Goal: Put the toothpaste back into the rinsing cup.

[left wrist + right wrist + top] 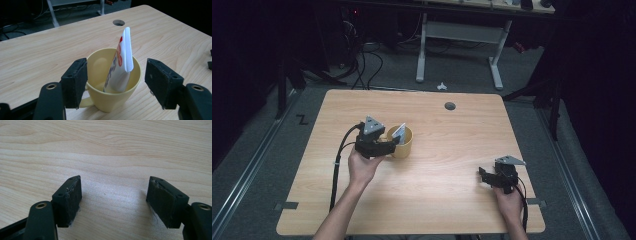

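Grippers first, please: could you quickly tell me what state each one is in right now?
Left gripper: open, jaws either side of the yellow mug holding a tube, not gripping.
Right gripper: open, holding nothing, over the table.

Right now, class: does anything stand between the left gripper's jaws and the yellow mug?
Nothing visible does. The left gripper has its jaws open on either side of the yellow mug, with only bare gaps between. The white tube leans inside the mug, not in the way.

Dim room — grey floor [462,75], a white-legged desk [459,32] and black cables [364,62] beyond the wooden table [447,150].
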A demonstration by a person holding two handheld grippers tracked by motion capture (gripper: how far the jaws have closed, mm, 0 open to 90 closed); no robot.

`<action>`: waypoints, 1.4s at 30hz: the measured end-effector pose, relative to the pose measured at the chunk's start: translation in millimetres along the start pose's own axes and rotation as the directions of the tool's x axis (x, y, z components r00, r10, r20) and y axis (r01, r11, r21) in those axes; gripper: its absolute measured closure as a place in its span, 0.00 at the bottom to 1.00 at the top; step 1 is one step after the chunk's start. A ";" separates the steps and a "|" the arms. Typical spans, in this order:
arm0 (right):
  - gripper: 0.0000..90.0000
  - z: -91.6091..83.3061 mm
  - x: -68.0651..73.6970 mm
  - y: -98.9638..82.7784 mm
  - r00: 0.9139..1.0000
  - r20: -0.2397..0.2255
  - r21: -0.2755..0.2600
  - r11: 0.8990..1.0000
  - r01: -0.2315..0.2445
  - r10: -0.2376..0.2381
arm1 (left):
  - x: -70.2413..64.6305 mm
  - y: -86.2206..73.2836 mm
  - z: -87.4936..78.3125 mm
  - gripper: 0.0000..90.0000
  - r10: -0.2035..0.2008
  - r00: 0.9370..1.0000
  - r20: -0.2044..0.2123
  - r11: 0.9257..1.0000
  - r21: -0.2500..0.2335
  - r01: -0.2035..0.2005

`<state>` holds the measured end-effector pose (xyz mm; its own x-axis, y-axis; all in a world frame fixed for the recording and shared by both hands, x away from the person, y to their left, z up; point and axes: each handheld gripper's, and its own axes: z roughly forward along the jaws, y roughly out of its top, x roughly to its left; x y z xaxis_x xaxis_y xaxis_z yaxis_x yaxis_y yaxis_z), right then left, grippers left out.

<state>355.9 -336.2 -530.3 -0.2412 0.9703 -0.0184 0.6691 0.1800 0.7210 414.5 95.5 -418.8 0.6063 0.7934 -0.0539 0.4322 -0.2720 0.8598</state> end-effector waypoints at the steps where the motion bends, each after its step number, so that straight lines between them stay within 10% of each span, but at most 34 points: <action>1: 0.32 0.0 0.0 0.0 1.000 0.000 0.000 1.000 0.000 0.000 | 0.3 -0.1 -1.2 0.39 -0.004 1.000 0.001 1.000 -0.005 0.004; 42: 0.32 0.0 0.0 0.0 1.000 0.000 0.000 1.000 0.000 0.000 | 12.8 -17.0 -30.6 0.42 -0.061 0.998 -0.001 0.996 -0.060 0.061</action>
<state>355.9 -336.2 -530.3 -0.2413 0.9703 -0.0187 0.6690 0.1803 0.7211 394.6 126.9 -418.6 0.5779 0.8093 -0.1054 0.4277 -0.1903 0.8837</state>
